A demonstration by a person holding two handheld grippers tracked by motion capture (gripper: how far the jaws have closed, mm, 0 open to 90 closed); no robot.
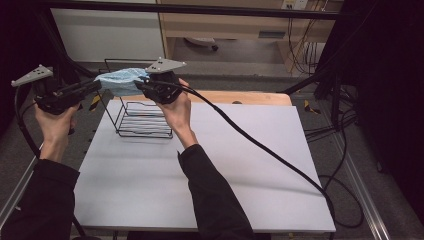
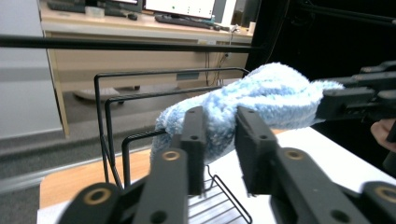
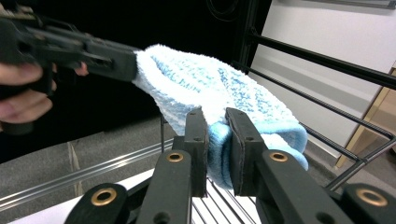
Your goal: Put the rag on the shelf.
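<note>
High view: I have one fluffy blue cloth (image 1: 120,81) held up between both grippers above the wire rack (image 1: 142,120) at the far left of the counter (image 1: 210,165).

I judge the work about midway: the cloth is lifted and stretched in the air over the rack's top rails, not yet draped on it or laid in it, so lowering and letting go are left. In the left gripper view my left gripper (image 2: 219,140) has its jaws clamped on the cloth's left end; in the right gripper view my right gripper (image 3: 215,142) has its jaws pinched tight on a folded edge at the right end. Count: one cloth, one black wire rack, two grippers, one white counter, nothing else on it.
</note>
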